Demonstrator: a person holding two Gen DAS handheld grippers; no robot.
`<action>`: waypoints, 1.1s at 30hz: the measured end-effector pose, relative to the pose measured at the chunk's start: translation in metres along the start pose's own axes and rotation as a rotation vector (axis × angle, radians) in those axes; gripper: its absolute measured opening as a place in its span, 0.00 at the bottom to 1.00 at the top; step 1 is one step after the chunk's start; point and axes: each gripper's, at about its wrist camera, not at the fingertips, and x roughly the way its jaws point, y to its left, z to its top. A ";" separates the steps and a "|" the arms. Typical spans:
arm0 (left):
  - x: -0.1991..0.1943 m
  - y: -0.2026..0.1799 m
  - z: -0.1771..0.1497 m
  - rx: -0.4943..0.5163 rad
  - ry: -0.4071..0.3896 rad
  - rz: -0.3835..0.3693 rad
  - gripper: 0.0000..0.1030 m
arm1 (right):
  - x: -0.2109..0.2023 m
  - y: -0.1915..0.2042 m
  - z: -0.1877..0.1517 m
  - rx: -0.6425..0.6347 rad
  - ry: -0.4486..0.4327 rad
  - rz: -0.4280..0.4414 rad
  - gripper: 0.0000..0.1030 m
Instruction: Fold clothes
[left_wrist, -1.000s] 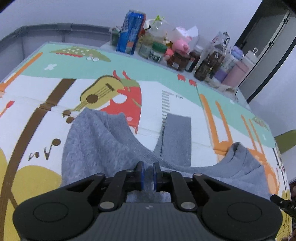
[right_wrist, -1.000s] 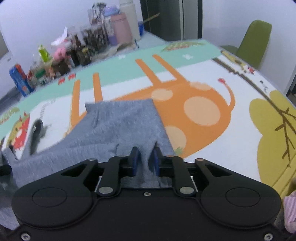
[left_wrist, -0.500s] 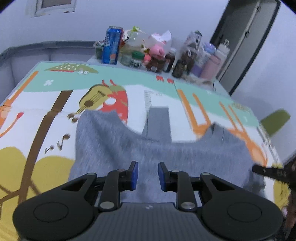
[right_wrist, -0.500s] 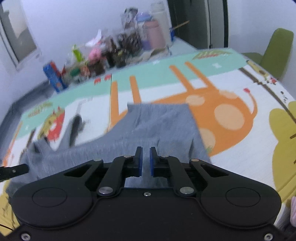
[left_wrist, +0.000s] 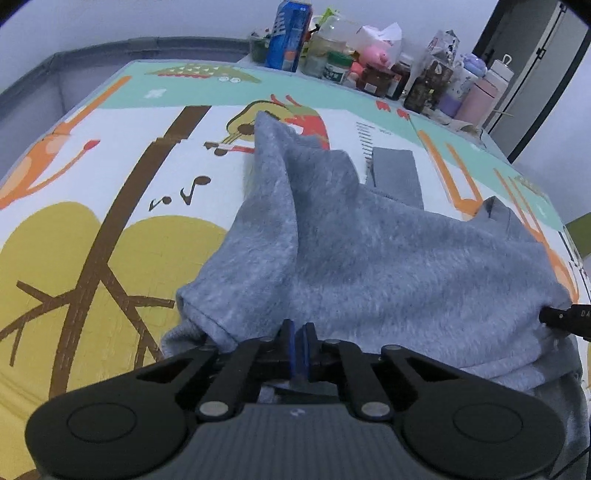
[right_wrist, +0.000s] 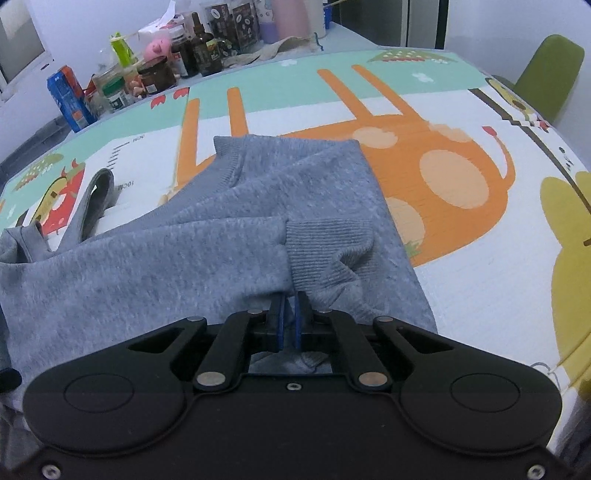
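A grey fleece sweatshirt (left_wrist: 388, 251) is spread on the cartoon-printed tabletop (left_wrist: 110, 229), at twelve o'clock from each claw. Its near edge is clamped by the left claw (left_wrist: 298, 341) and the right claw (right_wrist: 289, 314).

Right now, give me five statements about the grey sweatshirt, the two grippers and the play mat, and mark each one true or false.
1. The left gripper is closed on the grey sweatshirt. True.
2. The right gripper stands wide open above the cloth. False: its jaws are nearly together, with the sweatshirt's fabric pinched just below the ribbed cuff.
3. The sweatshirt lies on a play mat printed with cartoon animals. True.
4. The far end of the table is bare. False: bottles and jars crowd it, beside a blue carton.
5. The chair beside the table is red. False: it is green.
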 end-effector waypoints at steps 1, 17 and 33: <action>-0.002 -0.001 0.002 0.003 -0.010 -0.005 0.11 | -0.003 0.000 0.001 0.001 -0.006 0.002 0.03; 0.058 -0.003 0.068 -0.054 -0.019 0.040 0.21 | 0.007 0.013 0.021 0.008 -0.048 -0.009 0.02; 0.051 0.040 0.073 -0.256 -0.013 -0.087 0.24 | 0.009 -0.007 0.010 -0.021 -0.025 -0.117 0.01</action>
